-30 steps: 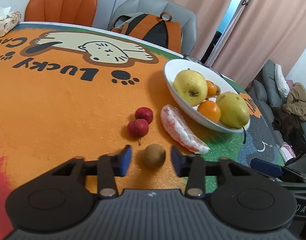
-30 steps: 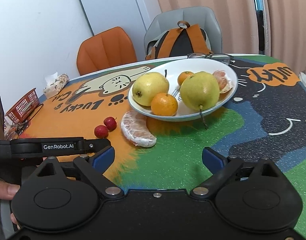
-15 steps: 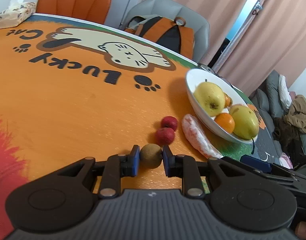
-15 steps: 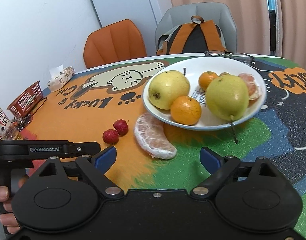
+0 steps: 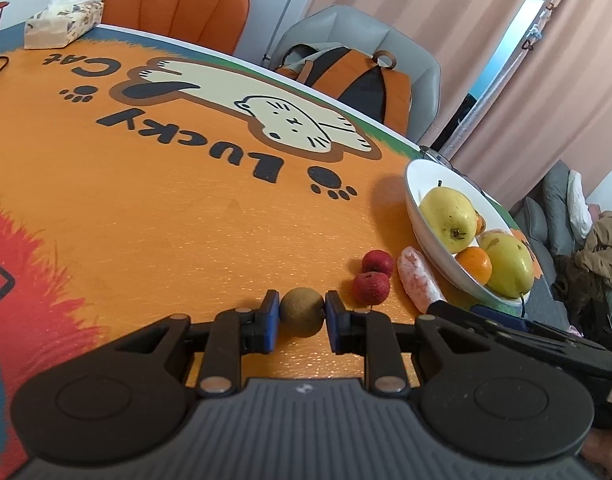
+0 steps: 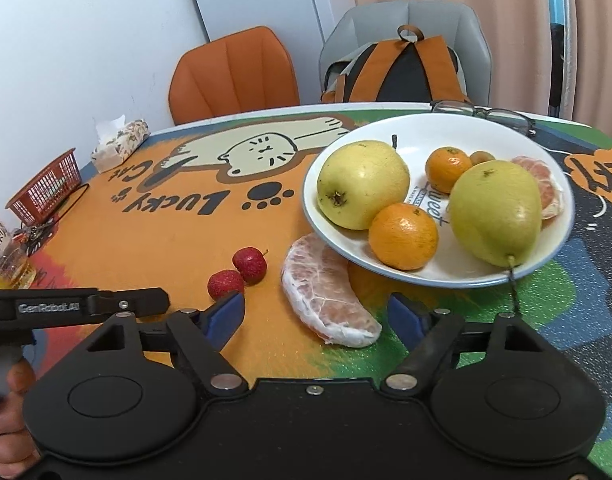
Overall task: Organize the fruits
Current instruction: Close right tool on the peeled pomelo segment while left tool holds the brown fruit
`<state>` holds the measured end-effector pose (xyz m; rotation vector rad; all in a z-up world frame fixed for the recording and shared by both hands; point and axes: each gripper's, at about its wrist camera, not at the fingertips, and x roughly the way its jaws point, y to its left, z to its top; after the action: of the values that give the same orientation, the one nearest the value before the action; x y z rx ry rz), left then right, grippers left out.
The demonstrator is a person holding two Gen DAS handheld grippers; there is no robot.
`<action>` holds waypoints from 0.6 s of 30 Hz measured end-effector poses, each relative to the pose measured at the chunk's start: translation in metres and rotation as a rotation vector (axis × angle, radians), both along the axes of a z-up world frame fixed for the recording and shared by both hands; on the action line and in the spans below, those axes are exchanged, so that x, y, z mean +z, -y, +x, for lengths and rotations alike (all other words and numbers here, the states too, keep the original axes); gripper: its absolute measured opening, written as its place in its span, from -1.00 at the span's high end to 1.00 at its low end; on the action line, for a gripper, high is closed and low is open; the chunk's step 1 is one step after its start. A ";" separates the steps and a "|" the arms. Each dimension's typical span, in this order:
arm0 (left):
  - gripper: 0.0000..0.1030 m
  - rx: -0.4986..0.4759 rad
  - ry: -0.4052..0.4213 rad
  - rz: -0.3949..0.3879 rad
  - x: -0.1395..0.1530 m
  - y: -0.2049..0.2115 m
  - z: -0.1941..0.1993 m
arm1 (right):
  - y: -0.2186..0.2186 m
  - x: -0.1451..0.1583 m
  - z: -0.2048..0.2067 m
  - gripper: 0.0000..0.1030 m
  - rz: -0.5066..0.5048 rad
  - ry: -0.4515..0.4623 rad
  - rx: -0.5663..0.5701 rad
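Partway through, your left tool (image 5: pixel 303 312) pinches the small round brown fruit (image 5: pixel 302 311) above the table (image 5: pixel 166 220), your right tool (image 6: pixel 316 314) gapes wide; two red berries (image 6: pixel 238 274) and the peeled citrus segment (image 6: pixel 326 300) remain outside the white bowl (image 6: pixel 438 276) of pears and oranges.

Open orange tabletop (image 5: pixel 154 216) lies ahead and left of the left gripper (image 5: pixel 302 312). To its right, two red fruits (image 5: pixel 372 286), a peeled pomelo segment (image 6: pixel 326 300) and the white bowl (image 6: pixel 434 280) crowd the passage; the segment lies between the right gripper's (image 6: pixel 316 314) spread fingers.
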<state>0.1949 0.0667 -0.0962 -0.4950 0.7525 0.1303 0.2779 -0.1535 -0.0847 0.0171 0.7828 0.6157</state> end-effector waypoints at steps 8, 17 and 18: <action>0.55 0.020 0.000 0.000 0.002 -0.011 -0.008 | -0.012 -0.007 0.005 -0.47 -0.038 -0.003 0.003; 0.55 0.033 0.013 0.006 0.008 -0.015 -0.017 | -0.024 -0.008 0.007 -0.23 -0.074 0.028 0.003; 0.55 0.036 0.015 0.008 0.009 -0.016 -0.018 | -0.024 -0.008 0.006 -0.16 -0.084 0.033 0.002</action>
<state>0.1768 0.0824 -0.0875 -0.5019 0.7281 0.1626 0.2835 -0.1291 -0.0931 -0.0702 0.7759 0.5833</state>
